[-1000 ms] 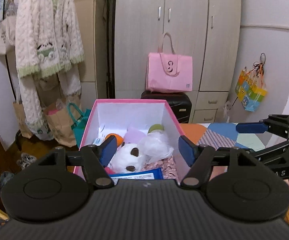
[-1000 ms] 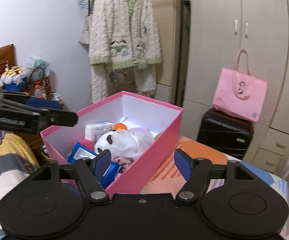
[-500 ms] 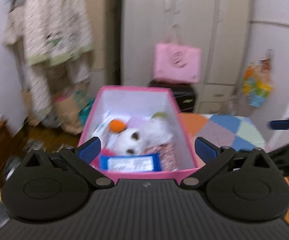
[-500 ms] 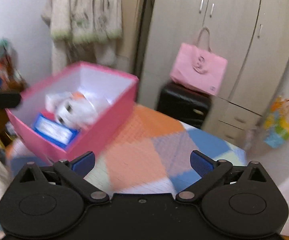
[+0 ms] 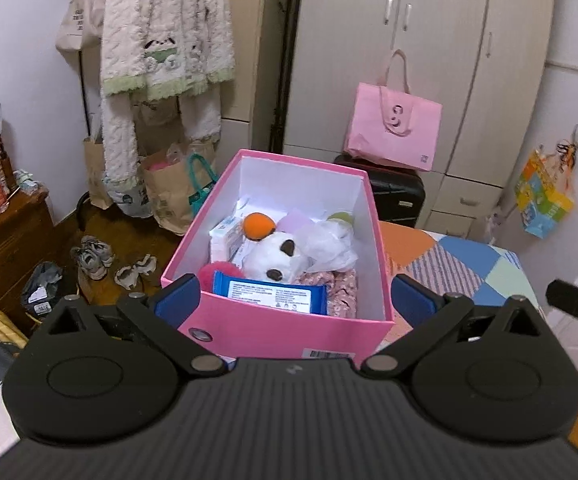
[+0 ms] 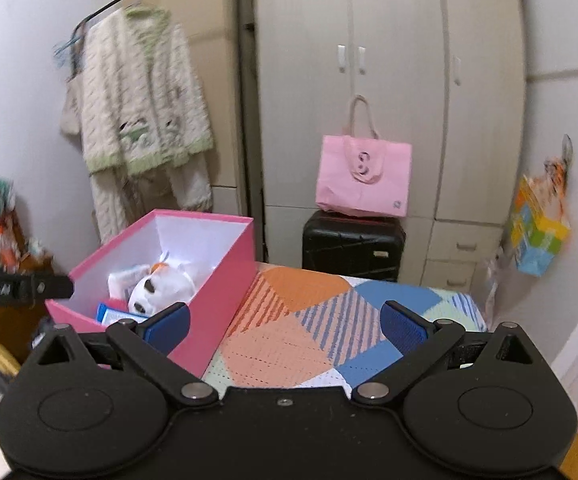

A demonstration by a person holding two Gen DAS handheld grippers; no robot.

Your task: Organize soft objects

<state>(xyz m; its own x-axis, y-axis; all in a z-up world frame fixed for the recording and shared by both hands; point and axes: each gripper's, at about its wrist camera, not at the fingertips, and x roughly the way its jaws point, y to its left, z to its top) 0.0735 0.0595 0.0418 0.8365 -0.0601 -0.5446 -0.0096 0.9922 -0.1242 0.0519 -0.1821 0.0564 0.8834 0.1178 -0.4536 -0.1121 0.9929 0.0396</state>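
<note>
left tool before pink box

A patchwork-covered counter in orange, blue, pale green and striped patches carries the pink box. The box stands at the counter's left edge, directly ahead of the left jaws and beside the right gripper's left jaw; bare cloth lies between the right jaws.
</note>
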